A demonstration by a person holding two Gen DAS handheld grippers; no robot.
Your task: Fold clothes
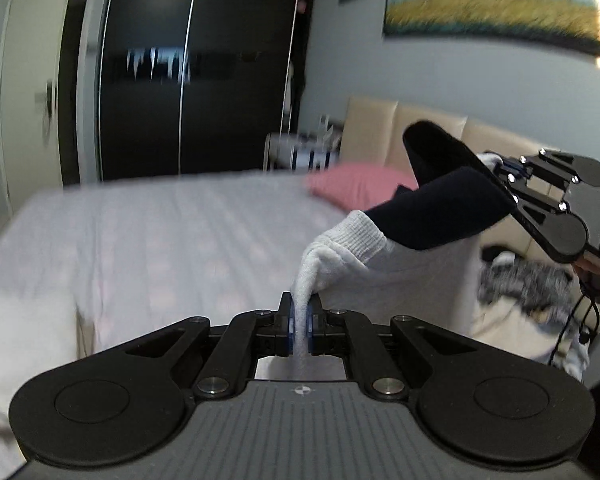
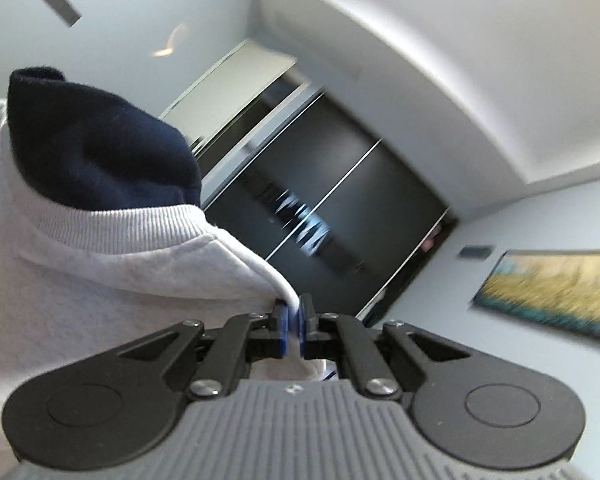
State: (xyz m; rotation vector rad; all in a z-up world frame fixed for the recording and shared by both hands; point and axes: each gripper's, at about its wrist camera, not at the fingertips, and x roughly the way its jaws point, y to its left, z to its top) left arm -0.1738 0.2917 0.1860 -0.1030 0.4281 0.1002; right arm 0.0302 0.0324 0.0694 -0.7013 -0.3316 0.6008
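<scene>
A light grey sweatshirt point(image 1: 412, 276) with navy sleeves point(image 1: 448, 208) and ribbed trim hangs in the air above the bed point(image 1: 160, 240). My left gripper point(image 1: 300, 328) is shut on a bunched grey edge of it. At the right of the left wrist view my right gripper point(image 1: 500, 166) holds another grey edge, higher up. The right wrist view shows that gripper point(image 2: 294, 330) shut on a grey hem, with the sweatshirt point(image 2: 100, 288) and a navy sleeve point(image 2: 100, 148) filling the left side.
A pink pillow point(image 1: 356, 184) lies by the beige headboard point(image 1: 420, 128). A black-and-white garment point(image 1: 524, 280) sits on the bed at right. Dark wardrobe doors point(image 1: 188, 80) stand behind, and a cable point(image 1: 580, 320) hangs from the right gripper.
</scene>
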